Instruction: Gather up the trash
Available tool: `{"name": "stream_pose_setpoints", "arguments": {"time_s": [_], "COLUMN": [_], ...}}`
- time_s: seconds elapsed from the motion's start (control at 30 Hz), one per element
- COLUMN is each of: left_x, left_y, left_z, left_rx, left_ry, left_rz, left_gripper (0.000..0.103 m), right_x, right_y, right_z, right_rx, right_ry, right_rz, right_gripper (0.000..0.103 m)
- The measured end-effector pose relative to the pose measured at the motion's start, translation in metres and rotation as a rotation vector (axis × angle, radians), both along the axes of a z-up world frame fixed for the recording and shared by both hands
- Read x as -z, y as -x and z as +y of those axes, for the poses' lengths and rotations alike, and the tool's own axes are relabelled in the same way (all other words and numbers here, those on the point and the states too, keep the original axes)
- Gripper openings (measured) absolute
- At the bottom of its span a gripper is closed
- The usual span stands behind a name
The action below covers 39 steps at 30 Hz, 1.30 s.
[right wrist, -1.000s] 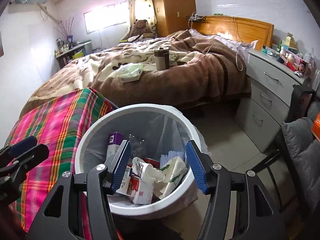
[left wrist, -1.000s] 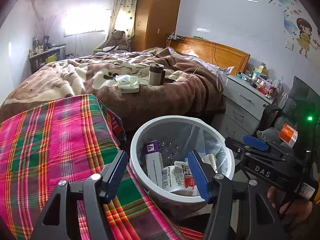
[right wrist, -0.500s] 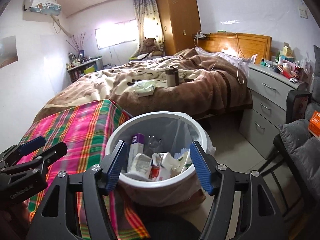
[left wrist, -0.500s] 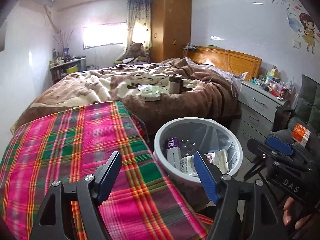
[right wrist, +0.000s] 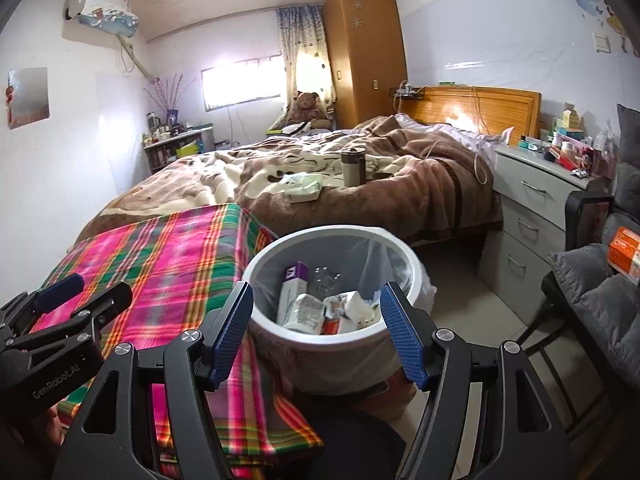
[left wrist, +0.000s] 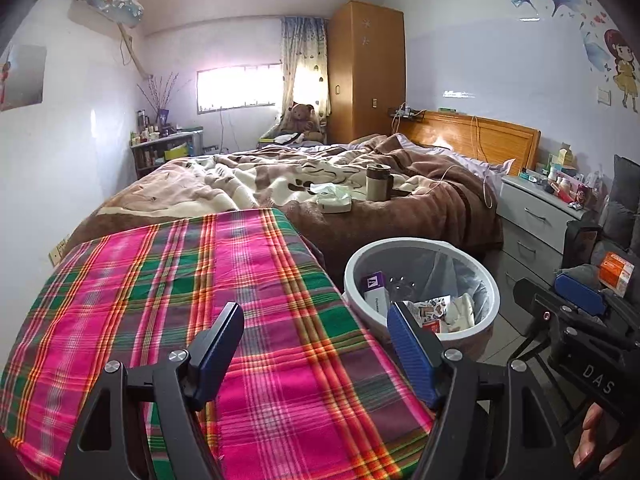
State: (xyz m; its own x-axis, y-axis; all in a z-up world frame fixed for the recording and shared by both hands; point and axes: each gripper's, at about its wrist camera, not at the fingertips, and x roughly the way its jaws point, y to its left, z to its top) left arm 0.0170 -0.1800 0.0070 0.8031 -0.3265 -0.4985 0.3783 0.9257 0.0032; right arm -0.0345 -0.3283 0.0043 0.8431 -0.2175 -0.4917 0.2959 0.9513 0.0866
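A white round bin with a clear liner stands on the floor beside the bed. It holds a purple and white box, crumpled wrappers and cartons. My left gripper hangs open and empty over the plaid cloth, left of the bin. My right gripper is open and empty, held back from the bin's near rim. A tissue pack and a brown tumbler sit on the bed.
The plaid-covered surface fills the left. A bed with a brown blanket lies beyond the bin. A grey drawer unit with clutter on top stands to the right, and a grey cushioned chair with an orange box sits near right.
Both grippers have drawn back and tilted up from the bin, so it looks smaller and more of the room shows. Both pairs of jaws have widened a little.
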Motion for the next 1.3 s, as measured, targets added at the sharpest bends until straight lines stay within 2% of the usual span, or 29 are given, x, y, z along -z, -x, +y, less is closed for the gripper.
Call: {"name": "stream_pose_setpoints", "arguments": {"time_s": [0.27, 1.3], "left_x": [-0.002, -0.004], "left_y": [0.007, 0.008], "left_z": [0.013, 0.019], "left_rx": [-0.021, -0.031], "left_ry": [0.029, 0.022], "left_rz": [-0.01, -0.017], "left_gripper": [0.074, 0.074], "right_x": [0.0, 0.0], "right_y": [0.006, 0.007], "right_z": [0.007, 0.009], "right_rx": [0.001, 0.011], "right_ry": [0.01, -0.003], "right_rz": [-0.014, -0.011], "right_gripper": [0.068, 0.068]}}
